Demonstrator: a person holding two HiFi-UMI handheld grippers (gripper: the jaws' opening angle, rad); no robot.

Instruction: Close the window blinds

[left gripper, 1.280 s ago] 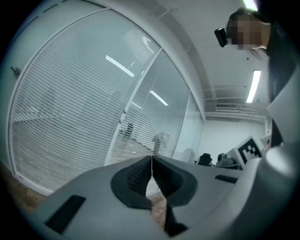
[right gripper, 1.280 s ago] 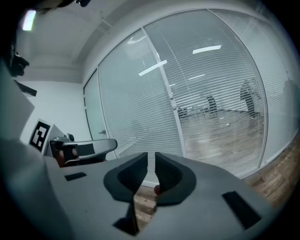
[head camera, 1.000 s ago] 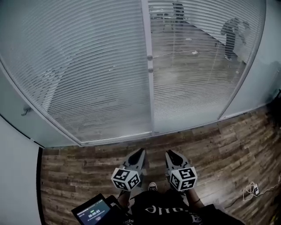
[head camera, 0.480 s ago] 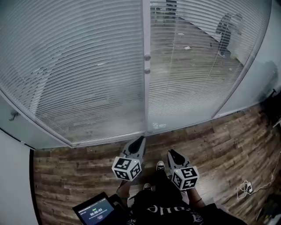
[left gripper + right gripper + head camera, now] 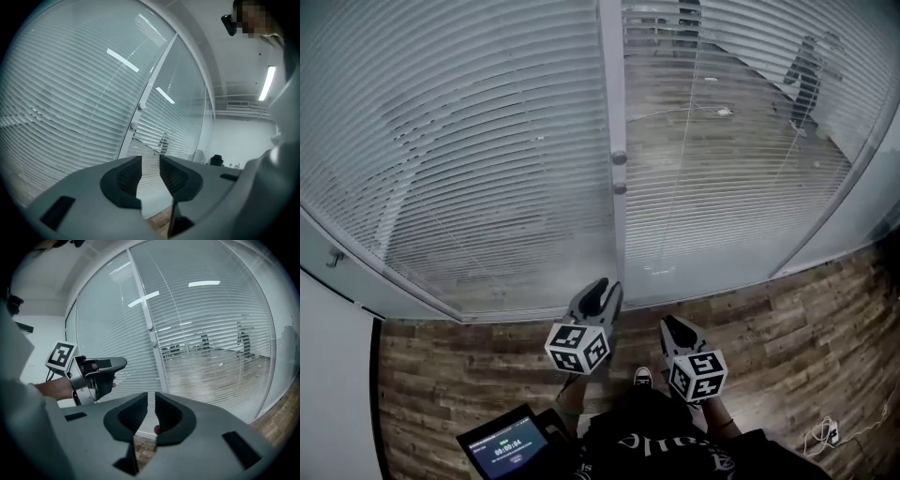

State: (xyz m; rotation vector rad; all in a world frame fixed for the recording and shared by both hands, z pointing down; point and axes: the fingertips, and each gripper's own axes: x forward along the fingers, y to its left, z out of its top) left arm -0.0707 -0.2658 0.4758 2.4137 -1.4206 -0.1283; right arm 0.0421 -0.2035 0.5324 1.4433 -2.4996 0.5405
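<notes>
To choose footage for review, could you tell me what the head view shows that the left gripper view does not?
Only the head view shows a small screen, a shoe and a cable. Only the left gripper view shows a ceiling light and a white wall. Both show the blinds and the post with two knobs.

Dark wood-plank floor [image 5: 469, 375] below a glass partition [image 5: 614, 216], strip light [image 5: 268, 82] overhead.

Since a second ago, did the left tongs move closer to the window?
Yes. The left tongs moved forward to the window frame, tips now over its bottom rail beside the middle post. Their jaws have just been opening, with nothing between them.
</notes>
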